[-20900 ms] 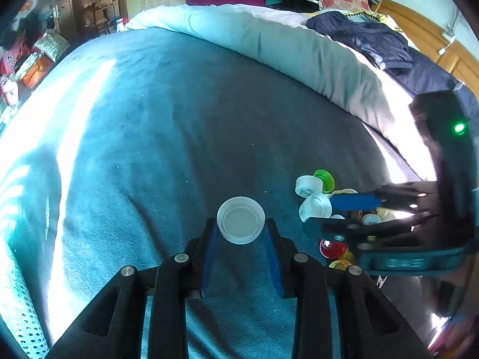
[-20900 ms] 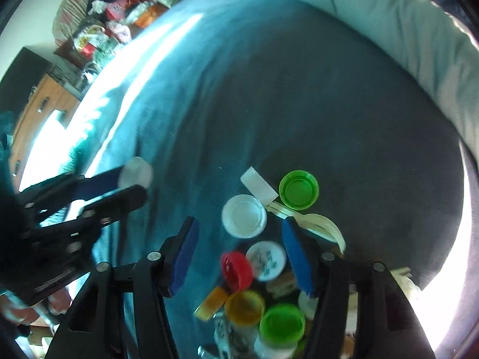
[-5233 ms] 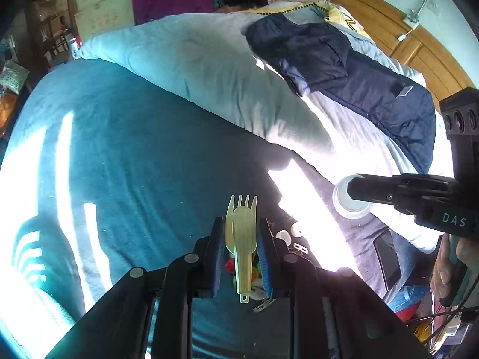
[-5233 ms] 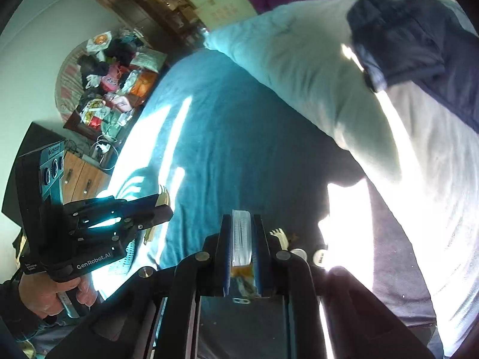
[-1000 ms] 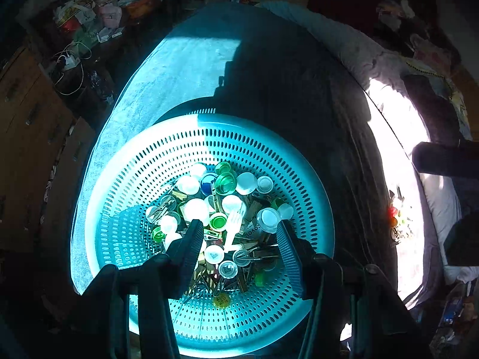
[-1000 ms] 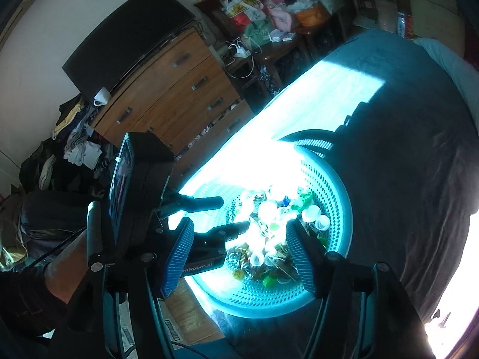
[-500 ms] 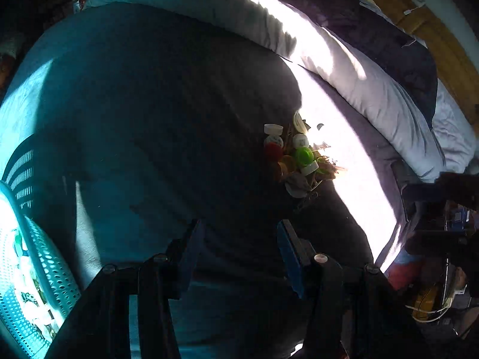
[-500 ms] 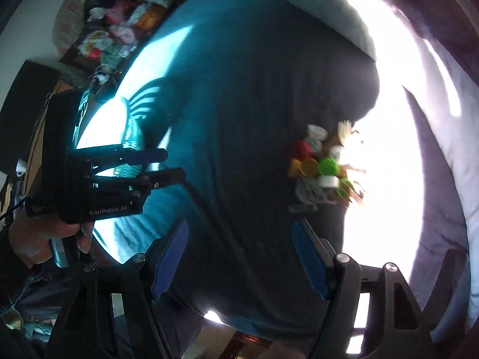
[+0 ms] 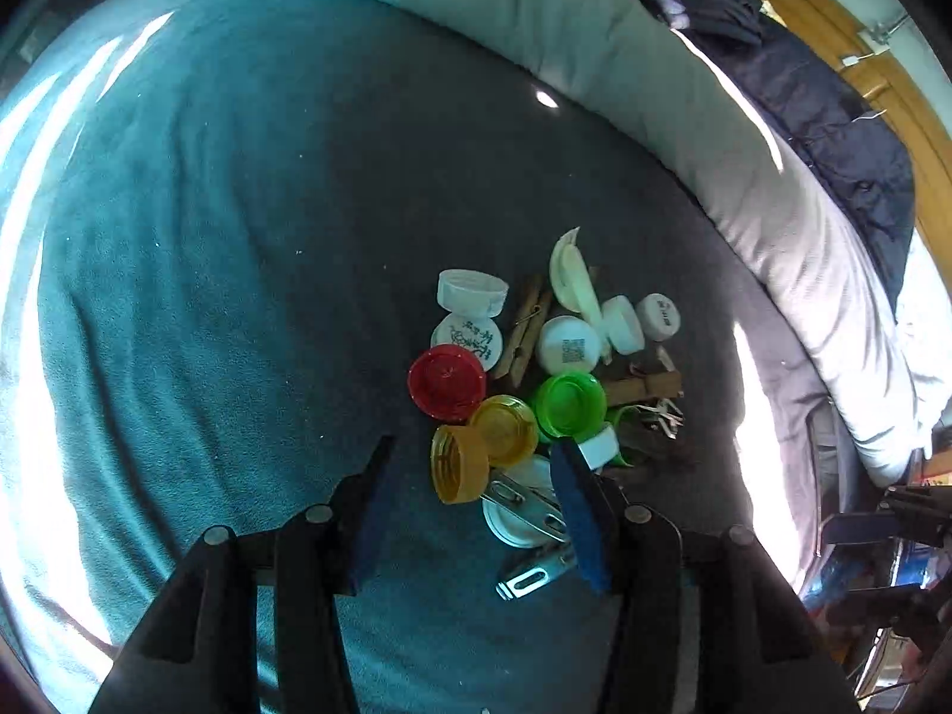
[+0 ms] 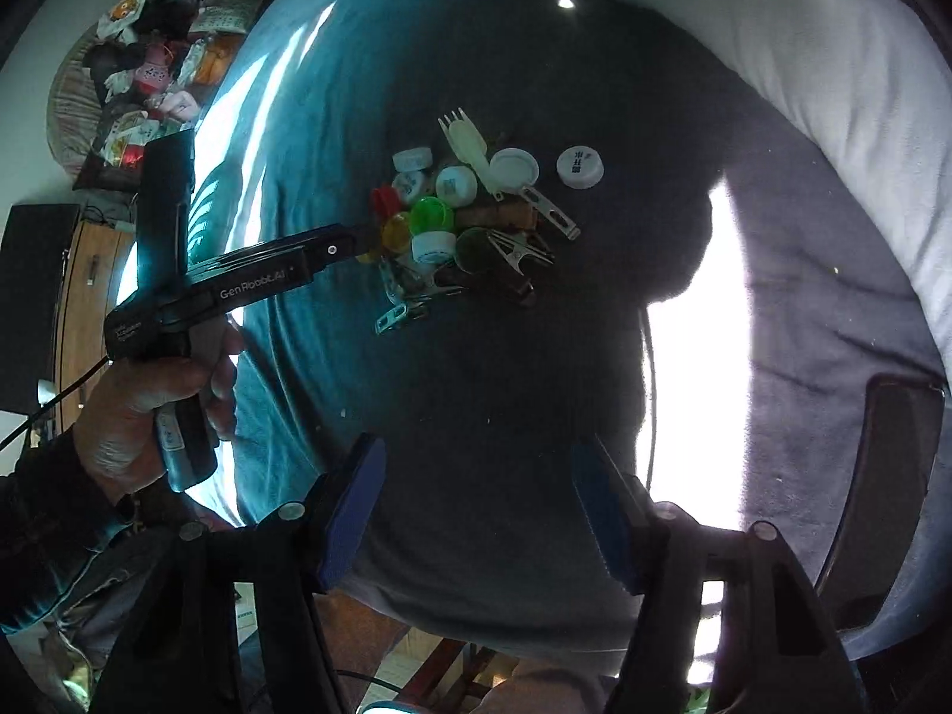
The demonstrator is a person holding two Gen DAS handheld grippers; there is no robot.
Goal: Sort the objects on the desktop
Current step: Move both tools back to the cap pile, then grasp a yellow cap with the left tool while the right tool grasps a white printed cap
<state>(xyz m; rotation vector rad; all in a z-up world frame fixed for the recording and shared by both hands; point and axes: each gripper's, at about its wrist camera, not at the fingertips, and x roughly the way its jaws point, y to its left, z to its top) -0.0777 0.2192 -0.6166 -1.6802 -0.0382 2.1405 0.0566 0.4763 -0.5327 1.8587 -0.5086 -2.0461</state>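
A second ago both grippers hung over the perforated teal basket full of caps; now both views look down on the teal blanket [image 9: 196, 250] of the bed and the pile of loose things left on it.

The left gripper [image 9: 473, 479] stands half open with nothing between its pads, its tips at the near edge of the pile, just above an orange cap [image 9: 455, 472] lying on its side. Beside that cap lie a yellow cap [image 9: 504, 429], a red cap [image 9: 446, 382] and a green cap [image 9: 569, 404].

The right gripper [image 10: 479, 476] has just been closing a little; it is still parted and empty, well short of the pile.

Its view shows a hand [image 10: 143, 410] gripping the left tool, whose side reads "GenRobot.AI". One white cap [image 9: 568, 345] carries a QR code; another white cap [image 9: 467, 338] bears printed characters too small to read.
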